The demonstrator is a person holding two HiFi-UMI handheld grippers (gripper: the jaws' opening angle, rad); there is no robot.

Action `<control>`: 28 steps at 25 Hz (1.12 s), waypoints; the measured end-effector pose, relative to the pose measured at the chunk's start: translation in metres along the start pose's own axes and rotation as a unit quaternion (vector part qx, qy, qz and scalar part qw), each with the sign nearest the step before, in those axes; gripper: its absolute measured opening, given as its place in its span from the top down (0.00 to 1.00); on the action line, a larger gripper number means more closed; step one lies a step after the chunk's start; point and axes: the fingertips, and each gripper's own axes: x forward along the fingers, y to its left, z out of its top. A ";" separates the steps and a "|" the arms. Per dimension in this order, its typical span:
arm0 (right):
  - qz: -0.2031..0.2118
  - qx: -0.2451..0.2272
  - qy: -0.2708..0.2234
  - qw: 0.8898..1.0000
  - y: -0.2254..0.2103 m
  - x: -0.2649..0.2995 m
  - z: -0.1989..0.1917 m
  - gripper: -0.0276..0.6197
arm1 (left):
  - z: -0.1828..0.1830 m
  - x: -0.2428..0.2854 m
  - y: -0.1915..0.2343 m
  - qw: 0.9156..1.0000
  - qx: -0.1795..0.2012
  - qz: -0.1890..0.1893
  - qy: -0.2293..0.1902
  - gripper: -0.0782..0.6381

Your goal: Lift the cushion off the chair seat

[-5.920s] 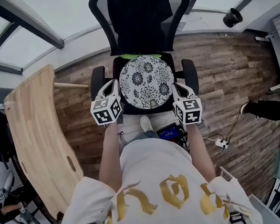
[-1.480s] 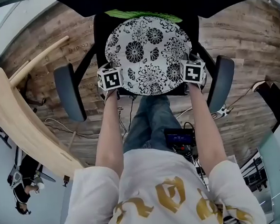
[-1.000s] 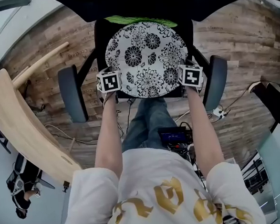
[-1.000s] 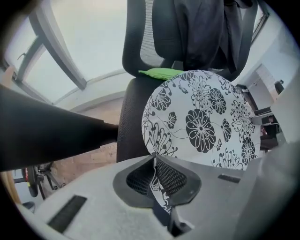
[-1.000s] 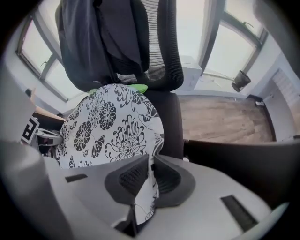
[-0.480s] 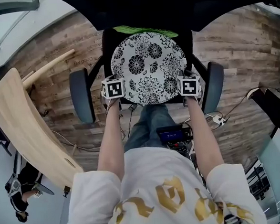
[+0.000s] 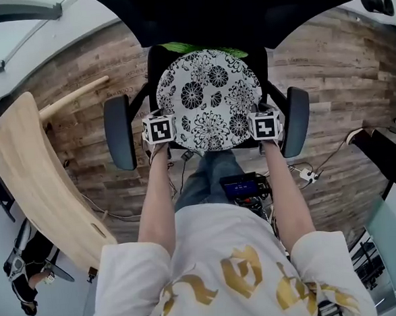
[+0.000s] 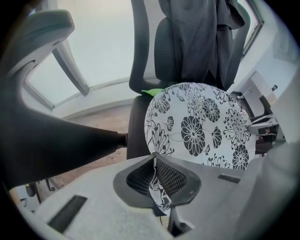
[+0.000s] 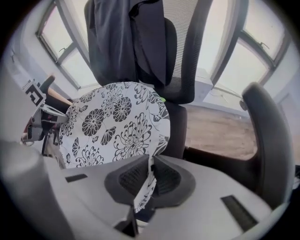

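Left claw (image 8: 153,161) and right claw (image 9: 150,168) have both risen since a second ago, tipping the front of the floral cushion (image 7: 209,96) off the chair seat (image 8: 136,123). Each pinches its rim. Lifting is under way; next, raise evenly until it clears.

- The cushion (image 7: 209,96): round, white with black flowers, near rim pinched by left gripper (image 8: 153,161) and right gripper (image 9: 150,165).
- The chair seat (image 7: 154,69): black, beneath the cushion.

Nothing can be read clearly. The gold ornate lettering on the person's white shirt (image 7: 227,280) is illegible, and faint print on the wooden floor (image 7: 93,107) is too small.
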 end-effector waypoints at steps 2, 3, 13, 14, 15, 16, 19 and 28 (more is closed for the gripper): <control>-0.002 -0.015 -0.004 1.000 -0.002 -0.004 0.005 0.90 | 0.006 -0.006 -0.001 1.000 -0.006 0.001 -0.002 0.86; -0.002 -0.016 -0.005 1.000 -0.002 -0.007 0.006 0.91 | 0.009 -0.009 -0.002 1.000 -0.006 0.002 -0.003 0.86; -0.004 -0.014 -0.042 0.999 0.008 -0.040 0.015 0.91 | 0.011 -0.042 -0.011 0.999 0.015 -0.017 -0.046 0.86; -0.005 -0.014 -0.047 0.999 0.010 -0.044 0.015 0.91 | 0.009 -0.046 -0.010 0.999 0.012 -0.018 -0.050 0.86; -0.006 -0.012 -0.052 0.999 0.012 -0.049 0.015 0.90 | 0.007 -0.050 -0.010 0.998 0.011 -0.021 -0.054 0.86; -0.005 -0.007 -0.057 0.998 0.013 -0.054 0.015 0.91 | 0.006 -0.054 -0.011 0.998 0.012 -0.025 -0.056 0.86; -0.002 0.002 -0.072 0.997 0.014 -0.068 0.016 0.90 | 0.010 -0.067 -0.018 0.997 0.023 -0.039 -0.068 0.86; -0.006 -0.018 -0.098 0.995 0.014 -0.109 0.008 0.91 | 0.021 -0.119 -0.027 0.992 0.026 -0.057 -0.113 0.87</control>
